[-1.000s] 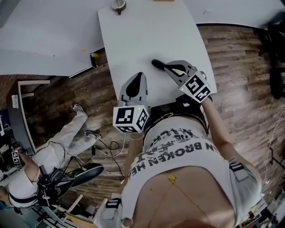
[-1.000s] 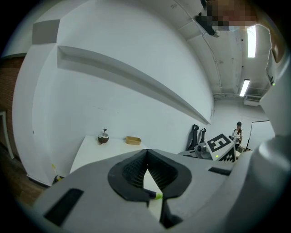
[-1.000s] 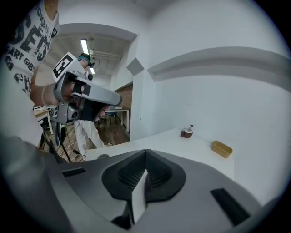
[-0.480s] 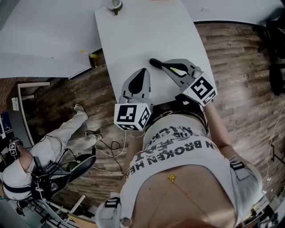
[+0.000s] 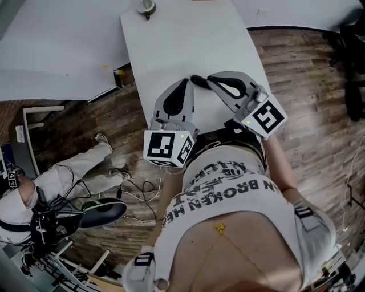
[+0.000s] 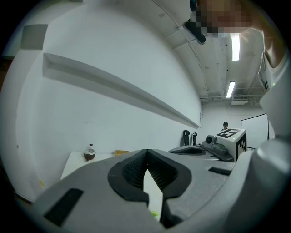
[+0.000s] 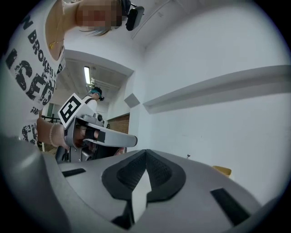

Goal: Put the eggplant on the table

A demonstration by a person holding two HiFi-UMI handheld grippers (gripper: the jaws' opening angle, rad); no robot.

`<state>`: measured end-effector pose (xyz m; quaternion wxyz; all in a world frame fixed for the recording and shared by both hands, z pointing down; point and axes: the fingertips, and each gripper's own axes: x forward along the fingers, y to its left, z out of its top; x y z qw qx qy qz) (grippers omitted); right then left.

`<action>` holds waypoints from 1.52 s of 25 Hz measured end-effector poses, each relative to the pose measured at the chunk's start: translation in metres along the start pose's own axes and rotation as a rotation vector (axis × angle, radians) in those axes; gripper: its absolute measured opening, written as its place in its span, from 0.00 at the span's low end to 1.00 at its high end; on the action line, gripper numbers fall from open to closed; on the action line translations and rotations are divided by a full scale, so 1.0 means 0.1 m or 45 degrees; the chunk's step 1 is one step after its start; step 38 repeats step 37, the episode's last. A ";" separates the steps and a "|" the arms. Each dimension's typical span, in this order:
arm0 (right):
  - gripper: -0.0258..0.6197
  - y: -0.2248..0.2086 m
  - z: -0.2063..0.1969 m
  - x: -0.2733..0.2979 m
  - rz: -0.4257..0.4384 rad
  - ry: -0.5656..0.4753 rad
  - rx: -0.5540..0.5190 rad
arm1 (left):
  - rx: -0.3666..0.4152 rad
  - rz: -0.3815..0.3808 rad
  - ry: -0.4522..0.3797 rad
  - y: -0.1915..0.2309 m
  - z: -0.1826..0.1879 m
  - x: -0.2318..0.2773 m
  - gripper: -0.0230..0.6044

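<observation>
The table (image 5: 188,40) runs off the head view's top edge, which also clips a round thing (image 5: 146,7) too small to name. A dark lump (image 5: 197,80) by the right gripper (image 5: 210,78) cannot be made out. A yellow thing (image 6: 121,153) is half hidden behind the left gripper (image 6: 146,151), and a green speck (image 6: 154,213) seen below its jaws is too small to tell. The left edge cuts off a seated person (image 5: 34,199).

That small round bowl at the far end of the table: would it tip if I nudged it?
The bowl looks rounded underneath, so it would probably rock or tip rather than slide. The thin stick standing in it might fall out. It looks small, so likely light.
</observation>
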<state>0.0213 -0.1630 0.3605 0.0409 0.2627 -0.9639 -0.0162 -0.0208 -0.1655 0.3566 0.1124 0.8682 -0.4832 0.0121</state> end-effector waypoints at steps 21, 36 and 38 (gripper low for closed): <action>0.05 -0.21 0.33 -0.03 -0.047 -0.084 0.016 | 0.015 -0.018 -0.057 0.01 0.21 0.19 0.03; 0.05 0.00 0.34 -0.10 -0.033 -0.064 0.012 | 0.007 -0.006 -0.049 -0.08 0.16 -0.04 0.03; 0.05 0.02 0.34 -0.12 -0.032 -0.065 0.011 | 0.008 -0.005 -0.050 -0.10 0.16 -0.06 0.03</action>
